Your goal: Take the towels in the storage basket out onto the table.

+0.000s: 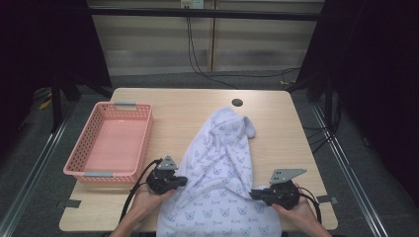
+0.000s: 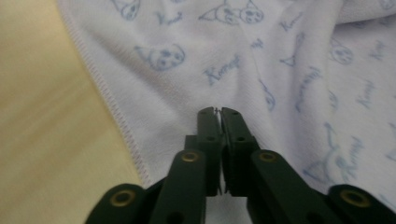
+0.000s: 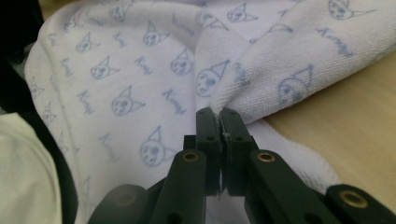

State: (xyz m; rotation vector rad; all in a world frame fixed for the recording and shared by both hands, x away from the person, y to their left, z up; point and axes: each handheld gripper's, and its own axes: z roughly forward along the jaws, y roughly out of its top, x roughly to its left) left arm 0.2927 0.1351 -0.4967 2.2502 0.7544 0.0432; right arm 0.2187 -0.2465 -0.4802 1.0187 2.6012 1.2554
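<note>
A white towel (image 1: 220, 173) printed with small blue cat faces and script is seen in the lower middle of the high view, spread from near the centre of the light wooden surface (image 1: 188, 106) down past its near edge at the bottom of the frame, with a bunched fold at its upper end just below a round dark hole (image 1: 237, 102) in the surface. The left gripper (image 1: 182, 181) is held at the lower left of the towel, at its left edge, and in the left gripper view its jaws are seen pressed together at the centre of the frame on the towel (image 2: 261, 70), a thin bit of cloth being caught between them just inside the stitched hem (image 2: 109, 100) that runs down the left of that frame beside bare wood. The right gripper (image 1: 253, 194) is held at the lower right of the towel, at its right edge, and in the right gripper view its jaws are seen closed at the centre of the frame on a raised fold of the towel (image 3: 261, 88), with bare wood at the right of the frame. Each gripper is carried in a hand coming in from the bottom of the high view. A pink basket (image 1: 143, 129) with perforated walls is set at the left of the high view, well apart from the towel.
</note>
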